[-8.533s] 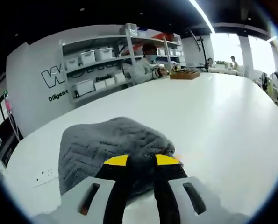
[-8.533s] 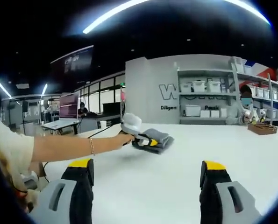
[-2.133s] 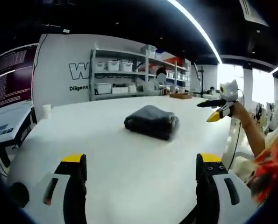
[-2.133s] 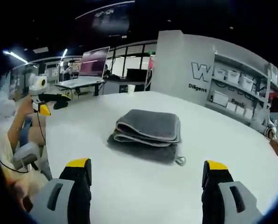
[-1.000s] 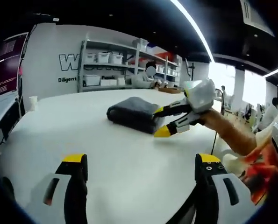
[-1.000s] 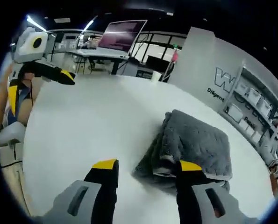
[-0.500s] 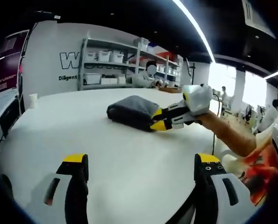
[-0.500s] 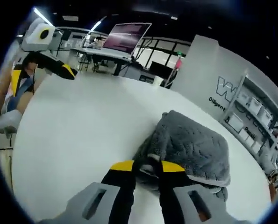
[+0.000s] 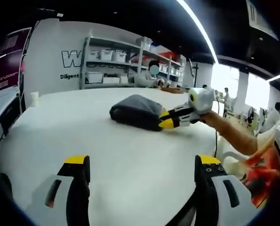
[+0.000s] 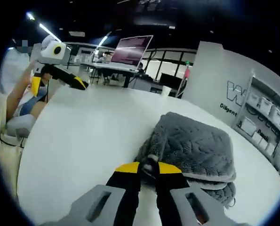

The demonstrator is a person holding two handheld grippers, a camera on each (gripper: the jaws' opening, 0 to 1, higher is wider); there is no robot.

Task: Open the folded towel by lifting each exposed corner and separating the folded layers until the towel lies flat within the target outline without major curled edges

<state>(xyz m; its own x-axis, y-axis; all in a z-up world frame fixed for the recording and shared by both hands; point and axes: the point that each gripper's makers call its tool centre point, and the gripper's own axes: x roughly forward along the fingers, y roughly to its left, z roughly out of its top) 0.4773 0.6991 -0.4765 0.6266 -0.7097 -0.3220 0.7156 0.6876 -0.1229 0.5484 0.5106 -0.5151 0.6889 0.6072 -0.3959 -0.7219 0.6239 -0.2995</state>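
Note:
A grey folded towel (image 9: 134, 110) lies on the white table (image 9: 60, 122), its stacked layers showing along one edge (image 10: 210, 178). In the left gripper view my right gripper (image 9: 165, 124) reaches in from the right, held by a person's hand, with its yellow tips pinched at the towel's near corner. In the right gripper view the right gripper (image 10: 148, 168) has its jaws nearly together with a bit of towel corner between them. My left gripper (image 9: 140, 163) is open and well short of the towel, with nothing in it. It also shows as the left gripper (image 10: 60, 77) at the table's far left edge.
Shelves with white bins (image 9: 104, 56) line the back wall, and a person (image 9: 149, 77) sits at the table's far side. A white cup (image 9: 34, 99) stands near the left edge. A screen (image 10: 130, 49) stands on another desk beyond the table.
My right gripper moved onto the towel's near corner and its jaws went from apart to pinched on it. The left gripper stayed open, back from the towel.

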